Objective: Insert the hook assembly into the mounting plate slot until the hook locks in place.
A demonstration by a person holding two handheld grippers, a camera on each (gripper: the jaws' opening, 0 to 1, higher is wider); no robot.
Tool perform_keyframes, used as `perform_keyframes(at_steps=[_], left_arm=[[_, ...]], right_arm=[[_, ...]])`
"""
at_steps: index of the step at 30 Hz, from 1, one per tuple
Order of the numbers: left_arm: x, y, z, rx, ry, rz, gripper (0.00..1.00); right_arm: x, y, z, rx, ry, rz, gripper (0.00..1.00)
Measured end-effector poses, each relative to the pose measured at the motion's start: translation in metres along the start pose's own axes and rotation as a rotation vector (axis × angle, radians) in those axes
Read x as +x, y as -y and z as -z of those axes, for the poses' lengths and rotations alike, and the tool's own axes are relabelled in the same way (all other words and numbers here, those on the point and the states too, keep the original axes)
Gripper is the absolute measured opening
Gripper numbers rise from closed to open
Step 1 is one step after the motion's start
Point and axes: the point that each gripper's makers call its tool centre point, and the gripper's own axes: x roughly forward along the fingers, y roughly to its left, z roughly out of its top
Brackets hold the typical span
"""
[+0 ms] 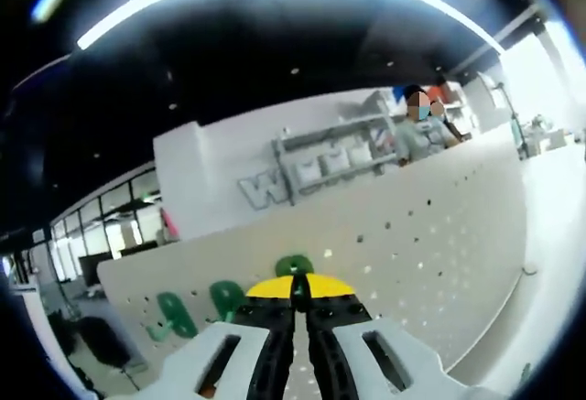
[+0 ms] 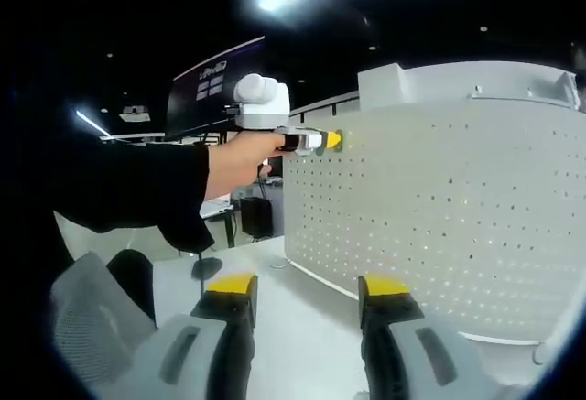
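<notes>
The white pegboard mounting plate (image 1: 439,235) stands upright on a white table. My left gripper (image 1: 299,285) has its yellow-tipped jaws pressed together at the board, and a green hook (image 1: 295,265) peeks out just past the tips. Two more green hooks (image 1: 226,297) (image 1: 171,315) hang on the board to the left. In the right gripper view, a hand holds the left gripper (image 2: 330,140) against the upper left corner of the pegboard (image 2: 439,208), with a bit of green hook (image 2: 338,141) at its tip. My right gripper (image 2: 309,286) hangs open and empty in front of the board, above the table.
The white table (image 2: 293,272) runs under the board. A dark sleeve (image 2: 137,189) crosses the left of the right gripper view. Behind the board are a shelf with white items (image 1: 334,157), people (image 1: 421,125) and a dark screen (image 2: 215,89).
</notes>
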Motion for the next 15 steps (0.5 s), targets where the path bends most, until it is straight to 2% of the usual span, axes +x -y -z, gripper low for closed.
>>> perform_keyframes(at_steps=[3,7,9,11,12,15], left_arm=[[-0.0004,0.0013,-0.0001,0.029,-0.005,-0.016,0.03],[-0.0004,0.0,0.0002,0.015,-0.005,-0.029,0.03],[-0.0008,-0.0001,0.0007,-0.018,-0.003,-0.041,0.03],[-0.0005,-0.0014,0.0015,-0.136,0.014,-0.045,0.03],[0.0001,-0.003,0.0019,-0.153,0.015,-0.041,0.03],[0.0,-0.0028,0.0018,-0.127,0.013,-0.04,0.03]], right_arm=[[-0.0002,-0.0001,-0.0006,-0.001,0.002,0.0,0.42],[0.0,-0.0007,-0.0002,-0.002,0.001,-0.002,0.42],[0.0002,-0.001,-0.0003,-0.003,0.001,-0.003,0.42],[0.0001,-0.0012,-0.0002,-0.002,0.0,-0.004,0.42],[0.0001,-0.0011,-0.0002,-0.003,0.001,-0.003,0.42],[-0.0004,-0.0009,-0.001,-0.001,0.003,-0.002,0.42]])
